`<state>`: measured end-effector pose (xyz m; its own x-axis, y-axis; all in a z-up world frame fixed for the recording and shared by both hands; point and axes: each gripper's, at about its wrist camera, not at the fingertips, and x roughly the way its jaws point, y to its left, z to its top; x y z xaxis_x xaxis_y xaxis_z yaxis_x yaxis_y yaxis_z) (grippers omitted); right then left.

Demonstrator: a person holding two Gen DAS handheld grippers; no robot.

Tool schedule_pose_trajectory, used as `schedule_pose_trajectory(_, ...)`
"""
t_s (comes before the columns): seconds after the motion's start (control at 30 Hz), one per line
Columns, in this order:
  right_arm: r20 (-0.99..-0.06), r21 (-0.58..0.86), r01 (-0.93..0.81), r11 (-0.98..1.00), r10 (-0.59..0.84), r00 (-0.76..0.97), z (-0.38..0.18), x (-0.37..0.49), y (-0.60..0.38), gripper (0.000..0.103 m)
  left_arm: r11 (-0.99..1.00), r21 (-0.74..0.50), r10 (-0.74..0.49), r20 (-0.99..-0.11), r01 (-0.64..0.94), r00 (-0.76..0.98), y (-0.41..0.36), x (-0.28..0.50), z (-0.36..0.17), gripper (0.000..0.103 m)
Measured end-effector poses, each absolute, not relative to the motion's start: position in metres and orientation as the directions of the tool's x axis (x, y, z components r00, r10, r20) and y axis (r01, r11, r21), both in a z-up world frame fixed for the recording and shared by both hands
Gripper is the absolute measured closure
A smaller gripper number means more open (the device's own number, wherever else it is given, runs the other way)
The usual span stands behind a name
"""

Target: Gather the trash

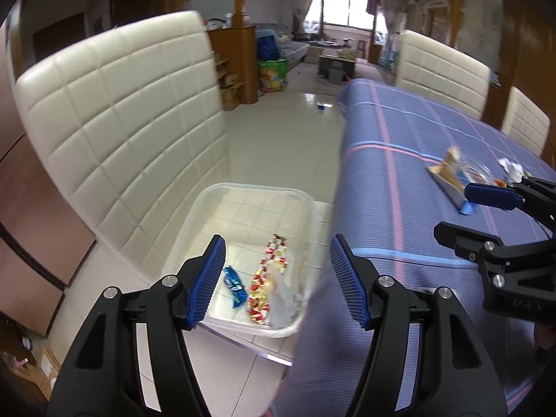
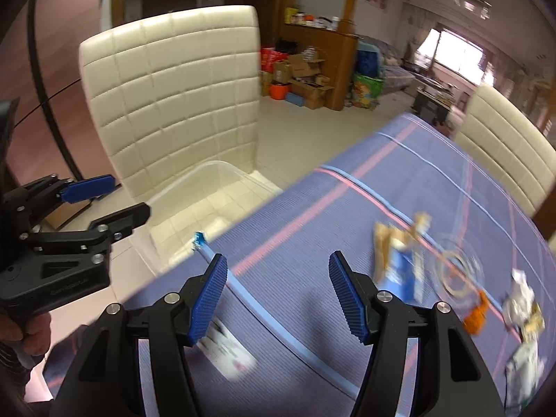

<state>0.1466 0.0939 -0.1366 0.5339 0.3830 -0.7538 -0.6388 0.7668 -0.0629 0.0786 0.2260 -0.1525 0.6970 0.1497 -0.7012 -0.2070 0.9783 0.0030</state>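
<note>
The setting was a long tiled living and dining room, with a bright window at the far end and cardboard boxes [image 2: 305, 80] stacked beside a wooden partition. The worktop [image 1: 417, 173] was covered in a blue-purple striped cloth, with cream quilted chairs around it. The nearest chair [image 1: 121, 132] stood at the worktop's left side and carried a clear plastic bin [image 1: 208, 208] on its seat.

Inside the bin lay a blue wrapper [image 1: 234, 286], a red-and-yellow patterned wrapper [image 1: 267, 278] and a piece of clear film [image 1: 285, 302], all close together at the near end.

The left gripper [image 1: 276, 278] hovered above the bin's near edge with its jaws wide apart and nothing between them. The right gripper [image 2: 278, 295] hovered over the worktop, likewise spread wide and empty.

On the cloth ahead and to the right of the right gripper lay a brown-and-blue snack packet [image 2: 399, 260], a clear round lid [image 2: 458, 271], an orange scrap [image 2: 477, 312] and crumpled white wrappers [image 2: 521, 299], grouped near one another; motion blur prevented finer identification. A white printed label [image 2: 229, 351] lay flat just beneath the right gripper's left finger.
</note>
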Motion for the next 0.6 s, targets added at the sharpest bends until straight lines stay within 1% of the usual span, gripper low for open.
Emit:
schedule_pose_trajectory(0.07,-0.755,-0.038,-0.607,0.794,0.375,0.538,-0.137,0.149,0.075,0.043,0.983,0.014,0.141,-0.694,-0.183,0.706,0.211,0.078,-0.148,0.033)
schedule_pose_trajectory(0.13,-0.761,-0.004,-0.559,0.829,0.360,0.539,-0.138,0.151,0.047,0.043,0.988,0.019,0.126,-0.690,-0.156,0.713,0.196,0.079,-0.144,0.032)
schedule_pose_trajectory(0.3,-0.762,0.030,-0.443,0.896,0.307,0.570,-0.137,0.153,-0.013,0.043,0.995,-0.024,0.055,-0.699,-0.100,0.713,0.165,0.084,-0.139,0.021)
schedule_pose_trajectory(0.43,-0.744,0.056,-0.343,0.938,0.268,0.612,-0.132,0.149,-0.065,0.043,0.998,-0.051,-0.002,-0.710,-0.048,0.704,0.136,0.092,-0.137,0.018)
schedule_pose_trajectory(0.6,-0.730,0.041,-0.254,0.966,0.203,0.653,-0.132,0.144,-0.116,0.043,0.997,-0.072,-0.062,-0.723,0.015,0.688,0.093,0.104,-0.135,0.017)
